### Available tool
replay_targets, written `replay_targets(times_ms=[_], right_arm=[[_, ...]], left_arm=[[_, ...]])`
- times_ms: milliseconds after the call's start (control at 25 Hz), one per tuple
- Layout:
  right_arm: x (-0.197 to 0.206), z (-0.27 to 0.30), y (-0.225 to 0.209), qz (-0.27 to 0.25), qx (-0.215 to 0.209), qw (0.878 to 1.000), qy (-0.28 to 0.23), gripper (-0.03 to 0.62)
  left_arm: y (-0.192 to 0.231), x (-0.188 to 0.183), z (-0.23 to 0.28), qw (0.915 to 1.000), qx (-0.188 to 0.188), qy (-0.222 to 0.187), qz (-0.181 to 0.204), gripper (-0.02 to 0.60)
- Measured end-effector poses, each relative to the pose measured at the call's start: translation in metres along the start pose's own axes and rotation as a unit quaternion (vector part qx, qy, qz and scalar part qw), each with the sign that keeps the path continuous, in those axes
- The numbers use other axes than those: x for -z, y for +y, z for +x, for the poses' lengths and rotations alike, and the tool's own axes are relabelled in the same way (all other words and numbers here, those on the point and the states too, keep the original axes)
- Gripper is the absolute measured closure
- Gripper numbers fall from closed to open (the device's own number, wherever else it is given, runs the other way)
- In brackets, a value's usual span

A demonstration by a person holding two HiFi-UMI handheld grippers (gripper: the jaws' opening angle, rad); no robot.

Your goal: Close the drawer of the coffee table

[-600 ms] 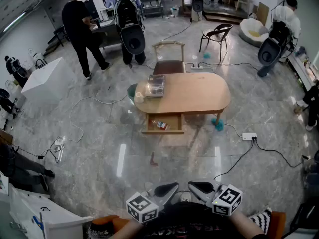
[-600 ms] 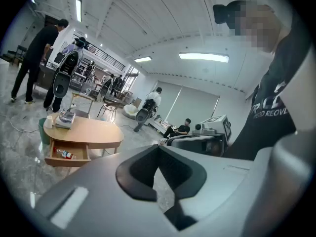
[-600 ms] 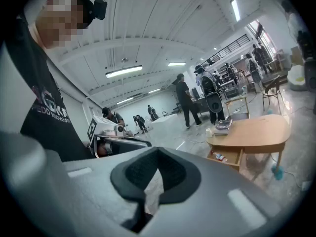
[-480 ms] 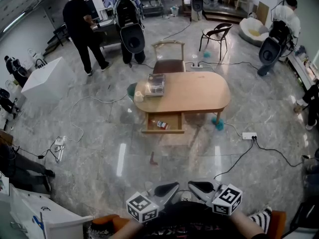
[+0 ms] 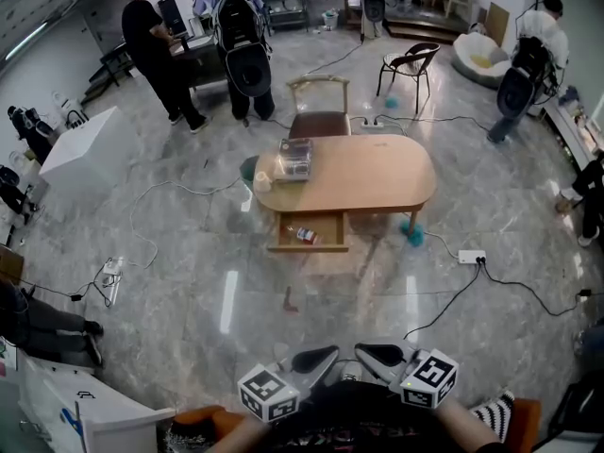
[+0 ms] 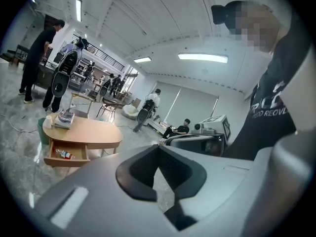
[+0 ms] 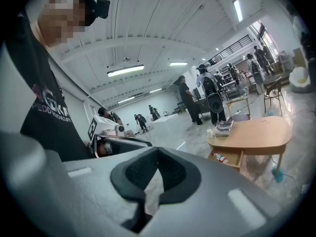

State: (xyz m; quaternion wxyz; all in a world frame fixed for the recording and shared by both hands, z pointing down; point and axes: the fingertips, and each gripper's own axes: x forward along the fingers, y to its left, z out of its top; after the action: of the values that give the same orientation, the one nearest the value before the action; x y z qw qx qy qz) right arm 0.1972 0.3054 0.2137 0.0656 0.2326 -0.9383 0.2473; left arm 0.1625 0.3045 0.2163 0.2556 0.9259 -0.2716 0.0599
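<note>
Grey tools [image 5: 326,354] [image 5: 368,351], jaws together, empty.

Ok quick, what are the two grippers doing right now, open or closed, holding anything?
Left gripper: closed, holding nothing.
Right gripper: closed, holding nothing.

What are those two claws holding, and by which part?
Nothing. The left gripper and right gripper are both shut and empty, well short of the open drawer.
</note>
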Motion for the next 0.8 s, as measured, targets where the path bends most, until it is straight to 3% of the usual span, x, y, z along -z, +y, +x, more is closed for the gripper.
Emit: replay_targets(times_ms=[320,600,800], right_arm=[[-0.011,-0.003,0.003,-0.027,-0.007,0.999,-0.027,0.593],[-0.029,0.002,-0.006,-0.069,0.014,0.996,-0.054,0.594],[-0.037,0.01,-0.016,-0.058,0.017,0.996,-0.062,0.593]], left_arm=[[-0.001,-0.002,0.0,1.0,-0.002,-0.001,0.003,0.581],[0.019,-0.021,-0.011,0.9989,-0.032,-0.021,0.028,0.581],[0.043,-0.033,-0.025,0.997,-0.061,-0.035,0.031,0.581]])
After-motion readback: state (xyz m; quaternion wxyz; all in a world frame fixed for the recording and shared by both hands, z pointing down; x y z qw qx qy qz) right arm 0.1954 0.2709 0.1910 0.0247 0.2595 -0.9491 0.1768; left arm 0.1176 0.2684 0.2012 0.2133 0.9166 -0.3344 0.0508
